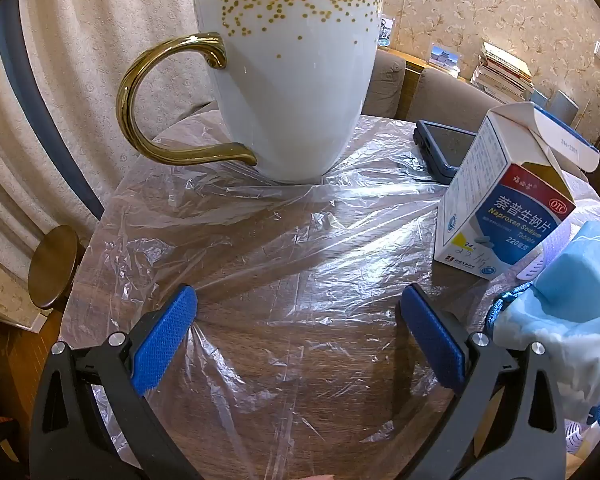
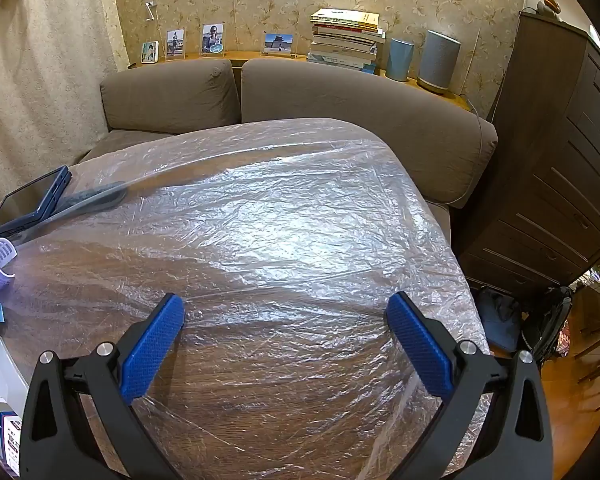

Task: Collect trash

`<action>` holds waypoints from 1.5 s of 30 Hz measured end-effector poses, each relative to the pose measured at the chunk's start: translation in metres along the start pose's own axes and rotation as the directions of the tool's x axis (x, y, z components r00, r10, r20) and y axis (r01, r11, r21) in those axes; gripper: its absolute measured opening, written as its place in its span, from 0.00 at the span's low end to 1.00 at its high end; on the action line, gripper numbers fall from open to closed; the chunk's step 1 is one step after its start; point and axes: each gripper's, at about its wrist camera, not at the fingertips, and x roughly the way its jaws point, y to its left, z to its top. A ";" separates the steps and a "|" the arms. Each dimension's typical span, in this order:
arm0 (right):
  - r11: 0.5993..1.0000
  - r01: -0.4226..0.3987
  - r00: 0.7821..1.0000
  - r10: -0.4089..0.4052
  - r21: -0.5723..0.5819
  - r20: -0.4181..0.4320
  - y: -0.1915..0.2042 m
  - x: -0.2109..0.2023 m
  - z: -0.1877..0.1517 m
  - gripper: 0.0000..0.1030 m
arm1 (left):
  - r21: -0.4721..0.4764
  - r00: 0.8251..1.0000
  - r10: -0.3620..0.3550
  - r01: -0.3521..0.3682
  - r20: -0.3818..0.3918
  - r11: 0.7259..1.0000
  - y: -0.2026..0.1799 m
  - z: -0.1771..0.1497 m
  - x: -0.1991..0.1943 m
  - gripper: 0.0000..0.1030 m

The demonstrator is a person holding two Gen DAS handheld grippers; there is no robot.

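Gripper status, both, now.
Left gripper: open, holding nothing.
Right gripper: open, holding nothing.

Medicine box (image 1: 504, 204): white carton with blue and red front panel, printed "Naproxen Sodium", standing upright on the plastic-covered counter (image 1: 300, 240) at its right side, top flap open. Crumpled light-blue tissue (image 1: 572, 304): lies just beside the box, at the right edge of the left wrist view. A purple perforated roller (image 2: 2, 258) rests between box and tissue, partly hidden.
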 end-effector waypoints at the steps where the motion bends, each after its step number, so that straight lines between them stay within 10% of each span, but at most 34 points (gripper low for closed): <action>1: 1.000 0.000 1.000 0.000 0.000 0.000 0.000 0.000 0.000 0.97 | 0.001 1.000 0.001 -0.001 -0.001 1.000 0.000 0.000 0.000 0.99; 45: 1.000 0.008 1.000 -0.009 0.005 0.004 0.014 0.019 -0.010 0.96 | -0.027 1.000 0.019 -0.019 -0.002 0.999 0.000 0.003 0.001 0.99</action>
